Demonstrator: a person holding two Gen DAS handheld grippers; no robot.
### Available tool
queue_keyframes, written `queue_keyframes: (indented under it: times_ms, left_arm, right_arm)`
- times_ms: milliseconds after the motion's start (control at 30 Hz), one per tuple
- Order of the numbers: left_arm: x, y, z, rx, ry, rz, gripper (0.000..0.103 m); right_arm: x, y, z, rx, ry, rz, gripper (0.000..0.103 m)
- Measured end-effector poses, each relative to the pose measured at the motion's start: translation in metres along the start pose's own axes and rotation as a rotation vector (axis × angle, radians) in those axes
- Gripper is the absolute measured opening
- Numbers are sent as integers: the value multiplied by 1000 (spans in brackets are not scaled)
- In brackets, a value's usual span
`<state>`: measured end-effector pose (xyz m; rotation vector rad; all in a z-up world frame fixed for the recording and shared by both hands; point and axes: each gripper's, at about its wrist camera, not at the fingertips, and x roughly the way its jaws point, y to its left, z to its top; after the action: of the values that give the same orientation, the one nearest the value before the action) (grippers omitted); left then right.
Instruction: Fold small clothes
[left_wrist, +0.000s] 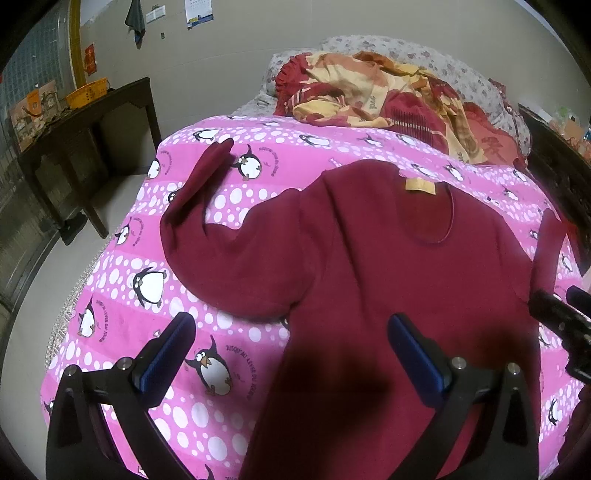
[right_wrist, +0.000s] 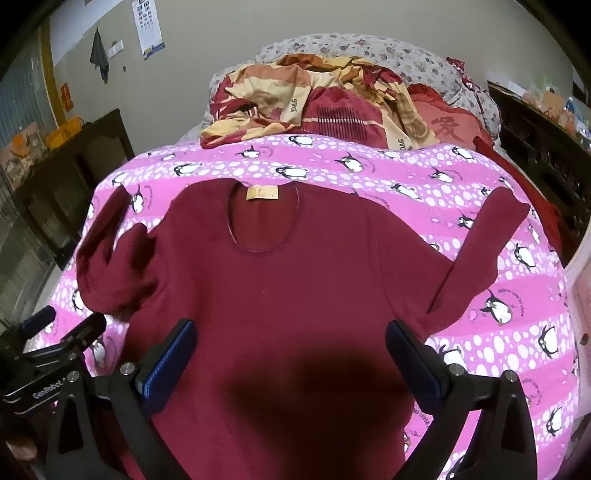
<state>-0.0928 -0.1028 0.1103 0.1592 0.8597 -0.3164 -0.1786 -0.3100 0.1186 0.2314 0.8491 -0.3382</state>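
Sweater (left_wrist: 388, 266) in dark red is spread flat, front up, on the bed's pink penguin blanket (left_wrist: 229, 173), neckline pointing toward the far end and a tan label (left_wrist: 420, 184) showing inside the collar. Left sleeve (left_wrist: 199, 199) is bent at the elbow, with the cuff end angled up toward the far edge of the blanket. Right sleeve (right_wrist: 476, 254) runs out straight on a diagonal, cuff toward the far right.

Left claw (left_wrist: 291, 354) hangs above the sweater's lower left side with its blue-padded fingers (left_wrist: 173, 354) wide apart, nothing between them; one finger sits over the blanket, the other over the red fabric. Right claw (right_wrist: 291, 358) is the same deal, spread wide open over the lower middle of the sweater, gripping nothing. A dark shadow falls on the fabric under each one. From the right wrist view you can see the other claw just off to the left, near the sweater's edge.

Past the blanket there's a rumpled red and yellow quilt (right_wrist: 325, 103) piled against floral pillows (right_wrist: 362, 48). A dark wooden table (left_wrist: 88, 122) stands left of the bed with an orange basket (left_wrist: 88, 92) on it, and a calendar (right_wrist: 147, 29) hangs on the wall.
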Motion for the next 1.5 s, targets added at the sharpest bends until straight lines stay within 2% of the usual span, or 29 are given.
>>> queue_keyframes:
  times_ms: [1500]
  left_arm:
    - [13,7,-3,-16,37,10,103]
  right_arm:
    - [23,6,-3,-21,80,-18,103]
